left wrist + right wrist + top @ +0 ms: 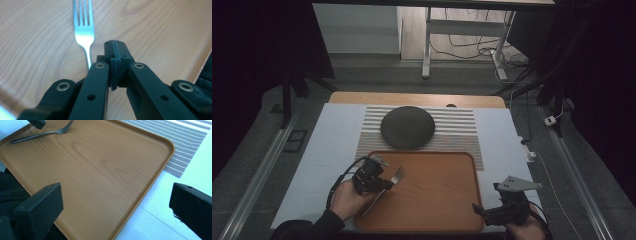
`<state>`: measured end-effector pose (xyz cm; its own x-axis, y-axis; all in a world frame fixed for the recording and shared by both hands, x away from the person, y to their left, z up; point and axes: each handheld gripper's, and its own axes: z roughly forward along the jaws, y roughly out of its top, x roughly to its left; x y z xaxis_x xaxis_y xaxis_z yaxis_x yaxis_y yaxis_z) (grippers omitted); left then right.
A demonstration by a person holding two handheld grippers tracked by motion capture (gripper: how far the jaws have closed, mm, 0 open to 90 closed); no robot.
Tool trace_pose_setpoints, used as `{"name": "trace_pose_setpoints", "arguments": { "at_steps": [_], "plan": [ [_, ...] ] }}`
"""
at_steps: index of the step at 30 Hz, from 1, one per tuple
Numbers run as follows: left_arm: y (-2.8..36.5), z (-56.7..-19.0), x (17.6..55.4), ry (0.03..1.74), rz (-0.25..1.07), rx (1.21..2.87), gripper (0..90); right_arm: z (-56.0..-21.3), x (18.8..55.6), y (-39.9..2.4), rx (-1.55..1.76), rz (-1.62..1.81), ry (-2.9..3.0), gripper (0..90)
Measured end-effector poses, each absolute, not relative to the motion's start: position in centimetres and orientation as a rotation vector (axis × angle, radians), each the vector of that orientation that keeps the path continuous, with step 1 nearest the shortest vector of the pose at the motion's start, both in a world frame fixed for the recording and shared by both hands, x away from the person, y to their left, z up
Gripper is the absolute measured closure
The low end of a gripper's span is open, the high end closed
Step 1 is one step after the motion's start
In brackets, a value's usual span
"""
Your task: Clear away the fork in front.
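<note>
The left gripper (113, 53) has its jaws pressed together with nothing between them; the fork (83, 30) lies on the tray (447, 200) just beside and ahead of the closed tips, its handle running under the gripper body. The fork appears to be set down near the tray's left edge, so the placing step looks finished; the next move would call for lifting clear without nudging the handle. The right gripper (115, 202) hangs at the tray's near right corner, jaws spread wide, holding nothing. Beyond the tray's far edge, a dark round plate (407, 127) sits on a striped mat (459, 131) on the bench (332, 140).
</note>
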<state>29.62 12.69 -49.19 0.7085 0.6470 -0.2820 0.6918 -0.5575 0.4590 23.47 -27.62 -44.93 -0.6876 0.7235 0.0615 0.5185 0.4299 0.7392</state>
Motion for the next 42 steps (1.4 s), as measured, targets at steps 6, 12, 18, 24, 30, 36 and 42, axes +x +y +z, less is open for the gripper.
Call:
{"name": "trace_pose_setpoints", "arguments": {
  "at_steps": [6,12,18,24,30,36,42],
  "plan": [
    [11.0,-50.4,30.3,0.989,-0.104,2.419,88.2,-45.0,23.6,-27.6,1.089,1.11,2.433,0.0],
    [10.3,-51.2,31.1,1.002,-0.093,2.432,88.2,-45.0,23.6,-27.5,1.08,1.098,2.445,0.0],
    [10.7,-51.3,31.6,1.02,-0.085,2.421,88.2,-45.0,23.6,-27.5,1.077,1.097,2.45,0.0],
    [11.9,-51.3,32.1,1.08,-0.051,2.408,88.2,-45.1,23.6,-27.5,1.067,1.094,2.458,0.0],
    [13.5,-51.3,32.7,1.146,-0.051,2.387,88.2,-45.1,23.6,-27.5,1.065,1.094,2.461,0.0],
    [15.0,-51.3,33.2,1.205,-0.063,2.366,88.1,-45.1,23.6,-27.4,1.058,1.085,2.465,0.0],
    [16.3,-51.3,33.5,1.256,-0.07,2.349,88.0,-45.1,23.6,-27.4,1.053,1.085,2.468,0.0]
  ]
}}
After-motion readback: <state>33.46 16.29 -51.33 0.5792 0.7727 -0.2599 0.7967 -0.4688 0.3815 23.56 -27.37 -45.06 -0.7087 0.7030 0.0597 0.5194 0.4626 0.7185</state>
